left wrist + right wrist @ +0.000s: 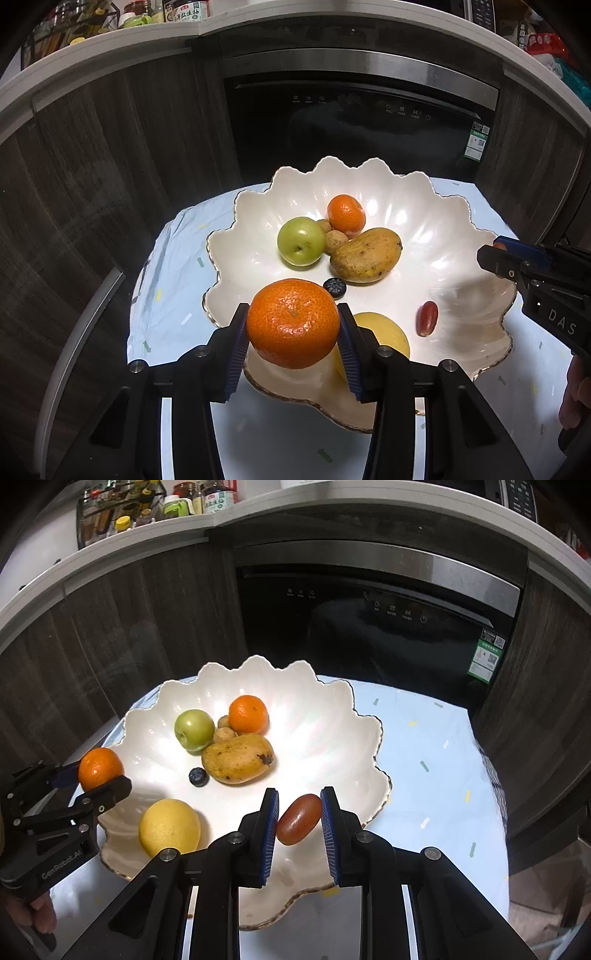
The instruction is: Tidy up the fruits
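My left gripper (pixel 293 317) is shut on an orange mandarin (pixel 293 323), held over the near left rim of a white scalloped bowl (pixel 461 229). In the bowl lie a green apple (pixel 301 240), another mandarin (pixel 346 214), a mango (pixel 365 254), a blueberry (pixel 334 287), a lemon (pixel 391 332) and a red grape tomato (pixel 427 318). My right gripper (pixel 299 803) is shut on a second red grape tomato (pixel 298 819) above the bowl's near right side. It appears at the right edge of the left wrist view as right gripper (pixel 495 254).
The bowl stands on a round table with a pale blue cloth (pixel 436 760). A dark dishwasher front (pixel 388 620) and wood cabinets stand close behind. Two small brown longans (pixel 334 238) sit between apple and mango. A hand (pixel 576 398) holds the right gripper's handle.
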`<state>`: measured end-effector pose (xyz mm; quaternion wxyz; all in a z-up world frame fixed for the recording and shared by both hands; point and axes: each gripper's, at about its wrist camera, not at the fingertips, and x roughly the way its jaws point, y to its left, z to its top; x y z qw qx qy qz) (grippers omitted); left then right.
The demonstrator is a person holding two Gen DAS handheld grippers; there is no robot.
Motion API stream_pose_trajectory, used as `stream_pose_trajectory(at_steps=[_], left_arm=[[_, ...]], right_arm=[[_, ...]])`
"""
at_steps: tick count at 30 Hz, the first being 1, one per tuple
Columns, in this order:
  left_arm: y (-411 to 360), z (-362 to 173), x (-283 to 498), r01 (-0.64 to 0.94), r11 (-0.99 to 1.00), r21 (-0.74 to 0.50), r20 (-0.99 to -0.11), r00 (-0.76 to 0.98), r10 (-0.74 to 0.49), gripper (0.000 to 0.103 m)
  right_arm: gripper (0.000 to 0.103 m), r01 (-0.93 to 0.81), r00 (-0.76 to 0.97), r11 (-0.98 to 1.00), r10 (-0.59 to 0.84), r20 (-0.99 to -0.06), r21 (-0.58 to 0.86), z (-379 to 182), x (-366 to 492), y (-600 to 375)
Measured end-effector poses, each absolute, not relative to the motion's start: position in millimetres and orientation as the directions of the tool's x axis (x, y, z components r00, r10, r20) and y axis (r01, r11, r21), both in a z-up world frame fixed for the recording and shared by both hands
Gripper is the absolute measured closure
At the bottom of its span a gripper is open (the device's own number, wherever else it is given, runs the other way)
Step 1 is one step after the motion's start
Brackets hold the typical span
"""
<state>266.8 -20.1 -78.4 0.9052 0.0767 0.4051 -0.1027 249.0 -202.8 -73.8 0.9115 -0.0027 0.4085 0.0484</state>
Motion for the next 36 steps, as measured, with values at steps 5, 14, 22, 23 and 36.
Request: stream_pose_trajectory(at_steps=[5, 14, 22, 23, 36], left_arm=[[-20, -76, 267, 0.238, 0.969, 0.065, -0.741, 0.662, -0.112, 0.047], [-19, -55, 258, 0.213, 0.971, 0.111, -0.689, 0.720, -0.079, 0.019], [-17, -35, 241, 0.185, 0.975, 0.125, -0.659, 0.750, -0.058, 0.009], [-16, -32, 238, 0.182, 0.975, 0.125, -0.656, 0.753, -0.057, 0.009], [-15, 1, 191, 0.162, 0.979, 0.127, -0.615, 0.787, -0.051, 0.008]], right_arm=[[0.045, -0.066, 0.675, 0.998, 0.056, -0.735, 0.015, -69, 249, -203], [0.017, -0.023, 0.725, 1.000, 0.012, -0.688, -0.007, -51, 239, -207], [0.011, -0.002, 0.746, 1.000, 0.007, -0.666, 0.008, -36, 225, -209], [0.011, 0.000, 0.749, 1.000, 0.008, -0.662, 0.011, -34, 222, -209], [0.011, 0.001, 0.793, 1.000, 0.011, -0.609, 0.019, 0, 174, -209]])
